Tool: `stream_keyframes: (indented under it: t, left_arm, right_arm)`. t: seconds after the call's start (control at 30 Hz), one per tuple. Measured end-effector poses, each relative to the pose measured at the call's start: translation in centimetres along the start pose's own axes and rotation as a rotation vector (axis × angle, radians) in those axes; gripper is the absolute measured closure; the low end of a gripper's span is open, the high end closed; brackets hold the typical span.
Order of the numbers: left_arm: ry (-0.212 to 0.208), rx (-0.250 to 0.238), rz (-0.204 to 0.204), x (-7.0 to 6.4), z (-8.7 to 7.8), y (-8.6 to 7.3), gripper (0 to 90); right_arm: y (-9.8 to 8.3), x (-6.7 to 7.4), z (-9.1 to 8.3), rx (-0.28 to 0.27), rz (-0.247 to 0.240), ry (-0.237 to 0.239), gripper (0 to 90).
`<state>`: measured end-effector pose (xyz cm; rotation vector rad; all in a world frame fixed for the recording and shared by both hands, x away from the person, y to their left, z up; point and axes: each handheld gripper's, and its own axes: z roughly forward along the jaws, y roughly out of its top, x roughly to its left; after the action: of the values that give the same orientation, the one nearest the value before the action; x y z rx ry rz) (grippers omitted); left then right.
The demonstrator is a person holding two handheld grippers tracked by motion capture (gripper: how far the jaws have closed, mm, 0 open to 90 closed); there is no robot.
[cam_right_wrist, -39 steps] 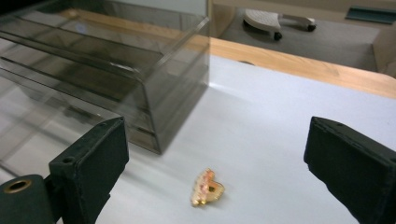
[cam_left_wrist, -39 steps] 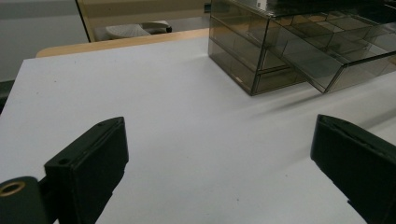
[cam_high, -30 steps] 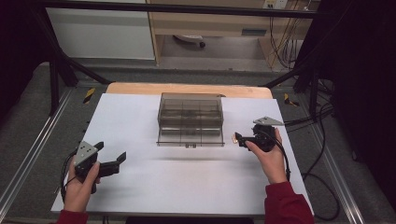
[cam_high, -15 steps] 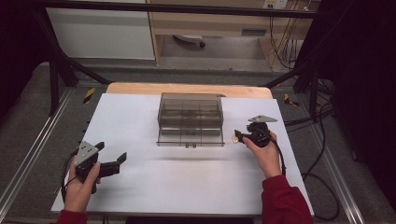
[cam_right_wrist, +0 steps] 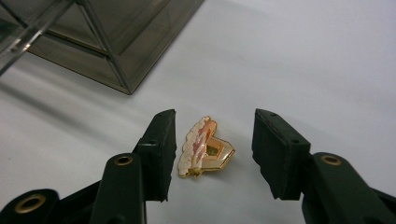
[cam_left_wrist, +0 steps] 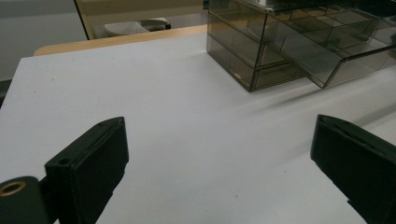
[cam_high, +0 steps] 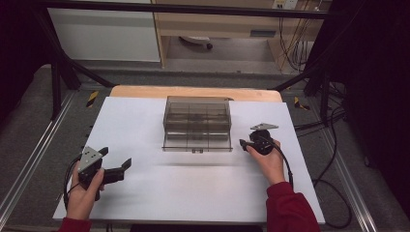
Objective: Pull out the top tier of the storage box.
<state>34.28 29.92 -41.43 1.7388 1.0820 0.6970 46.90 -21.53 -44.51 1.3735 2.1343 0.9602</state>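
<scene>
Right gripper, held in the person's right hand, has just been closing its black jaws around a small gold-and-pink enamel pin, but the pads do not press it yet: one stands just beside its scalloped edge, the other clearly apart. The pin lies on the white table sheet squarely between the jaws, its long axis running toward twelve o'clock in the right gripper view, parallel to the pads. Toward ten o'clock of it stands a smoky transparent plastic organiser box with compartments, near but not in the way. Left gripper rests released at the sheet's seven o'clock corner, well apart, so the right is much nearer.
</scene>
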Motion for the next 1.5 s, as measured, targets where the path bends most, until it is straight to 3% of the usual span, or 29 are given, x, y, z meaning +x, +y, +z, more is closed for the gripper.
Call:
stream_keyframes:
  t: [0.33,0.53,0.63,0.83,1.37,1.5]
  left_arm:
    - [-0.005,-0.005,-0.002,0.0,-0.1,0.0,4.4]
    - [-0.004,-0.004,-0.001,0.1,-0.1,0.0,4.4]
    - [-0.004,-0.004,-0.001,0.1,-0.1,0.0,4.4]
    - [-0.004,-0.003,0.001,0.0,0.0,0.0,4.4]
    - [-0.007,0.002,-0.001,0.0,0.0,0.0,4.4]
    - [-0.008,0.004,0.0,0.0,0.1,0.0,4.4]
  right_arm:
    - [-0.3,0.1,0.7,0.037,-0.02,0.0,54.5]
    - [-0.3,0.4,0.6,0.036,-0.037,-0.001,63.2]
    - [-0.2,0.5,0.2,0.008,-0.036,-0.004,71.4]
    - [0.0,0.8,-0.3,-0.021,-0.049,0.01,77.7]
    - [0.1,1.4,-0.3,-0.053,-0.061,0.045,81.7]
    - [0.0,1.1,-0.2,-0.039,-0.057,0.025,81.4]
